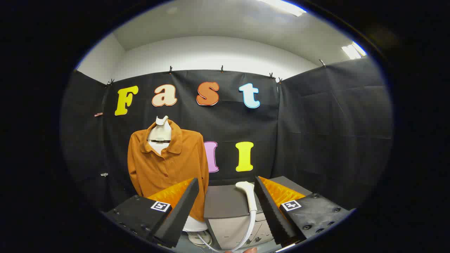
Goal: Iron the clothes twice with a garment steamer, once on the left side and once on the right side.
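**Fingers wide apart, steamer between them**

My gripper (226,211) has its fingers spread wide and gripping nothing. Just ahead, in the gap nearer the right finger, I see the steamer (249,196) head resting on a grey cabinet (225,203), its hose (242,239) looping down. Beyond the left finger hangs the shirt (165,165) on a mannequin (160,131), its hem partly hidden by that finger.

gripper (226,211): level, pointing forward | jaws: spread wide apart, nothing pressed between them | fingers (179,211): both tapering forward, left and right about even, touching nothing | fingertip of a hand (250,250): just visible below and between the jaws
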`<action>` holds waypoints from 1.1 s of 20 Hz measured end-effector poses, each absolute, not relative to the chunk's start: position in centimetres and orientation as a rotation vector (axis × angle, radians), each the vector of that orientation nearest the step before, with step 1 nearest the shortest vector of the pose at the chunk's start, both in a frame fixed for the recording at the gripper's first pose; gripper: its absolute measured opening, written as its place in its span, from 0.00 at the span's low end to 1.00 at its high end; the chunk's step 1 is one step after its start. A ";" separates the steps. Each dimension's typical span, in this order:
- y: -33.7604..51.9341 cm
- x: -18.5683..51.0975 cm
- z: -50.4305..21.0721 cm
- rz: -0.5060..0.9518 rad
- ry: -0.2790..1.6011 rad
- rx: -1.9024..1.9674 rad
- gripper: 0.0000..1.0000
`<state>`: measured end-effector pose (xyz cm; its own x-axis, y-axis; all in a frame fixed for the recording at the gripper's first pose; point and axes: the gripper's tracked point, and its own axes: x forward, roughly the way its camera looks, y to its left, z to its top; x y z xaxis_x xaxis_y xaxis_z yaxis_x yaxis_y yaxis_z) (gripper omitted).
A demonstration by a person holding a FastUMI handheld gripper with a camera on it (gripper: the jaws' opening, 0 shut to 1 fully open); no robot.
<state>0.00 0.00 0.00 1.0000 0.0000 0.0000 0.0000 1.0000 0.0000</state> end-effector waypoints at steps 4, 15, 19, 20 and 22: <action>-0.3 0.6 -0.3 -0.008 0.007 -0.001 0.99; -0.5 1.3 -0.7 -0.011 0.015 0.003 0.99; -0.5 1.2 -1.0 -0.009 0.018 0.003 0.99; -0.6 1.2 -1.0 -0.010 0.018 0.002 0.99; -1.0 1.2 -1.0 -0.011 0.019 0.003 0.99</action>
<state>1.24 -1.01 -1.04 0.9998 -0.0108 -0.0193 0.0108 0.9999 0.0034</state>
